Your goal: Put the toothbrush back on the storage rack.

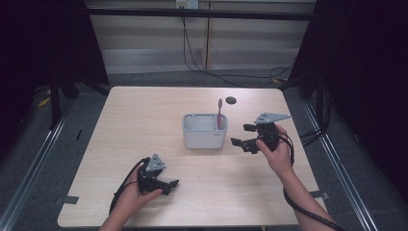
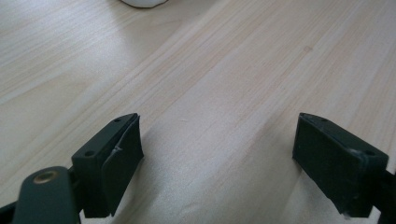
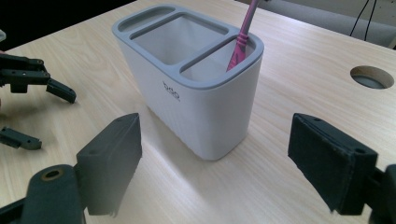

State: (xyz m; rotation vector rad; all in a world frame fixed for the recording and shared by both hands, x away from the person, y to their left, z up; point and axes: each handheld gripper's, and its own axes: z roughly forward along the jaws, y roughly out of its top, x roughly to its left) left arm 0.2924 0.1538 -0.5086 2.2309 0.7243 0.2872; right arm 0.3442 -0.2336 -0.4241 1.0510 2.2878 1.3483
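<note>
Pale wood-grain table under dim light, with a round cable hole near its far edge. White holder with grey rim and three compartments at the table's middle; pink toothbrush upright in the compartment nearest the right gripper. Right gripper just beside the holder, jaws spread wide, nothing between them. Left gripper low over bare wood near the front edge, well apart from the holder, jaws likewise wide and empty. Beyond the table: grey floor, trailing black cables, pale wall panels, dark curtains at both sides.
</note>
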